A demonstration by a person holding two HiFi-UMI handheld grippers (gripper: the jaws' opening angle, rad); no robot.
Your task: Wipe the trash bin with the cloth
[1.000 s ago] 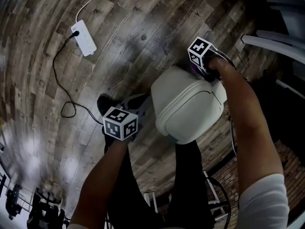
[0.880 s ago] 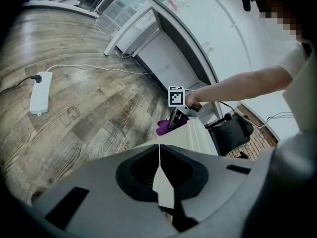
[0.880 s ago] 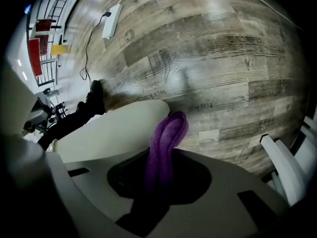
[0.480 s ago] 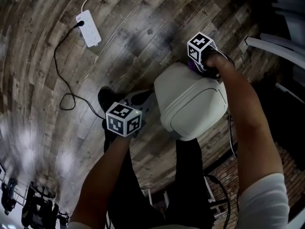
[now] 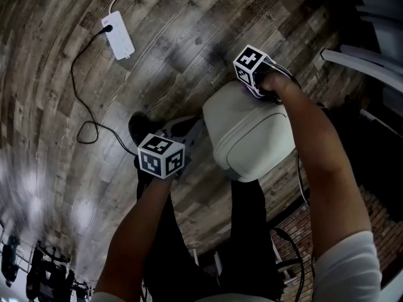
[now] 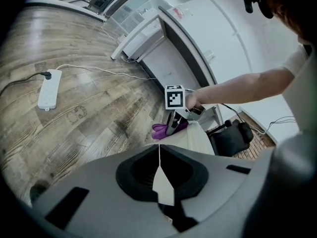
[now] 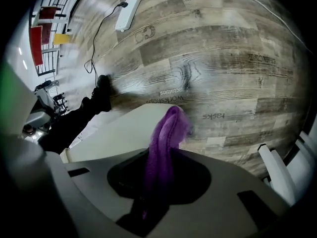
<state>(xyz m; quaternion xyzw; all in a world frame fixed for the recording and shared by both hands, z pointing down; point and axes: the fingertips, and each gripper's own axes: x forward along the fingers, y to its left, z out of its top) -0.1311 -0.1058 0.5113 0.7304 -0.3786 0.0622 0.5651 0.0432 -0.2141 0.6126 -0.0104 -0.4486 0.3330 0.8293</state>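
The white trash bin [image 5: 249, 134] stands on the wooden floor between the person's legs. My right gripper [image 5: 250, 85] is at the bin's far edge, shut on a purple cloth [image 7: 171, 128] that hangs over the bin's top [image 7: 119, 133]. From the left gripper view, that cloth [image 6: 161, 130] lies on the bin's far corner under the right gripper [image 6: 174, 124]. My left gripper [image 5: 189, 134] is at the bin's left side. Its jaws [image 6: 159, 150] are shut, with a thin white edge of the bin showing between them.
A white power strip [image 5: 118, 39] with a black cable [image 5: 82, 112] lies on the floor at the far left. A black shoe [image 5: 140, 129] is beside the left gripper. White furniture [image 5: 362, 61] stands at the right, and a dark bag [image 6: 233, 135] behind the bin.
My right gripper has slid to the left along the bin's far edge with the purple cloth. The left gripper has stayed at the bin's left side.
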